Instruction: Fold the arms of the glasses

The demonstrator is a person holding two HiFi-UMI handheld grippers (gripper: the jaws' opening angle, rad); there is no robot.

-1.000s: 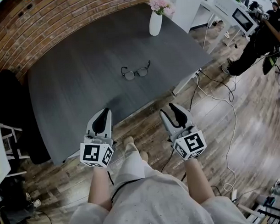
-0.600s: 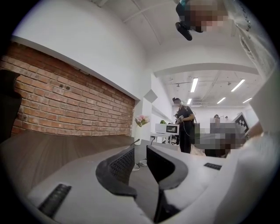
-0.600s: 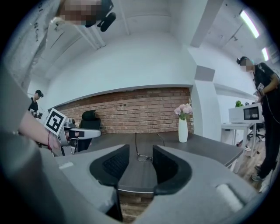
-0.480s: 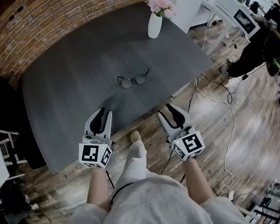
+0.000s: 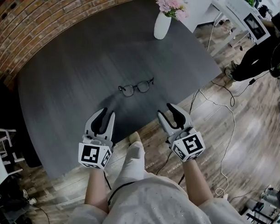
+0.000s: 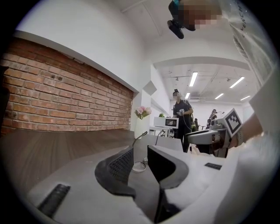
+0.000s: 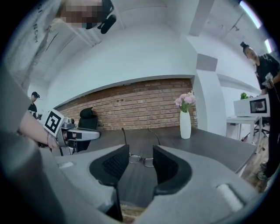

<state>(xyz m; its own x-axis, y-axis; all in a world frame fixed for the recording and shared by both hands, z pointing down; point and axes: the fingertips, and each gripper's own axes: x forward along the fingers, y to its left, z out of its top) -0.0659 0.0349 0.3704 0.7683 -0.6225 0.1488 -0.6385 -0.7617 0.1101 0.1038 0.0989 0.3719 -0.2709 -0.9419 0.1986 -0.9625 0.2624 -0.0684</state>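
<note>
Surface [image 5: 61, 80] is big and dark grey. Both grippers hover at its near edge. Left gripper [image 5: 107, 113] jaws have just been opening, nothing between them, and right gripper [image 5: 166, 110] jaws stand apart, empty too. Glasses [image 5: 136, 87] lie further in on it, arms unfolded, well ahead of both jaws.

A dark grey surface [image 5: 74, 75] stands against a red brick wall [image 5: 40, 25], a white vase [image 5: 162, 26] of pink flowers at its far corner. A black chair [image 7: 87, 117] stands by the brick. The wood-plank floor [image 5: 255, 137] carries white cables [image 5: 233, 117]. Above the brick is white wall [image 6: 87, 39]; strip lights [image 6: 193, 79] line the ceiling
</note>
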